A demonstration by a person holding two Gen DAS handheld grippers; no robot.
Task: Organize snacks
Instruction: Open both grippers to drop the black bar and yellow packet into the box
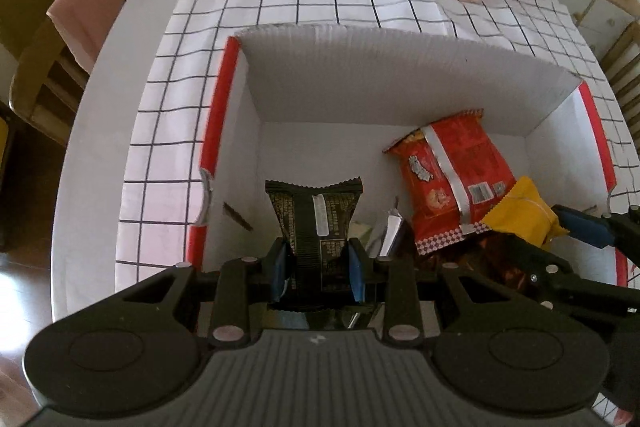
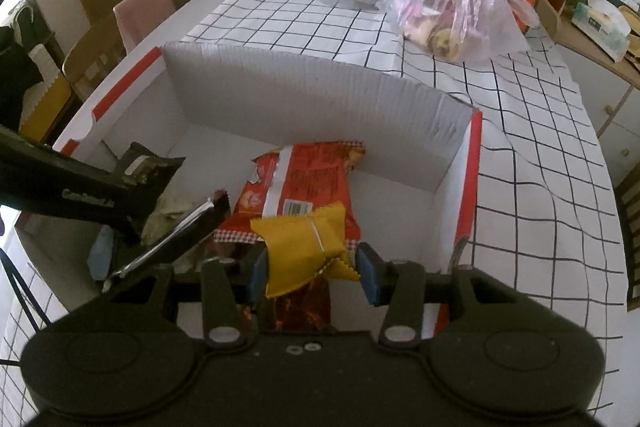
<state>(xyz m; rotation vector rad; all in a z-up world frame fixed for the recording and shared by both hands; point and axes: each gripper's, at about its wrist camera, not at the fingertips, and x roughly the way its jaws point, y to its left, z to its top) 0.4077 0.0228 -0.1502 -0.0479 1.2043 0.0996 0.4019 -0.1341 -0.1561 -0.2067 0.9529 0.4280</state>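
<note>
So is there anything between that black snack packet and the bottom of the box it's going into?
Nothing visible. The black packet, pinched in the left gripper's fingers, hangs over bare white floor of the box. The red packet lies off to its right, with a silver-edged wrapper between them.

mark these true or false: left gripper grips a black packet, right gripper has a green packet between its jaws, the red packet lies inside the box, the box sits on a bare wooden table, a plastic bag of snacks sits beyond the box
1. The left gripper grips a black packet. True.
2. The right gripper has a green packet between its jaws. False: it is a yellow packet, touching the left pad with a gap at the right one.
3. The red packet lies inside the box. True.
4. The box sits on a bare wooden table. False: it sits on a white checked cloth.
5. A plastic bag of snacks sits beyond the box. True.
</note>
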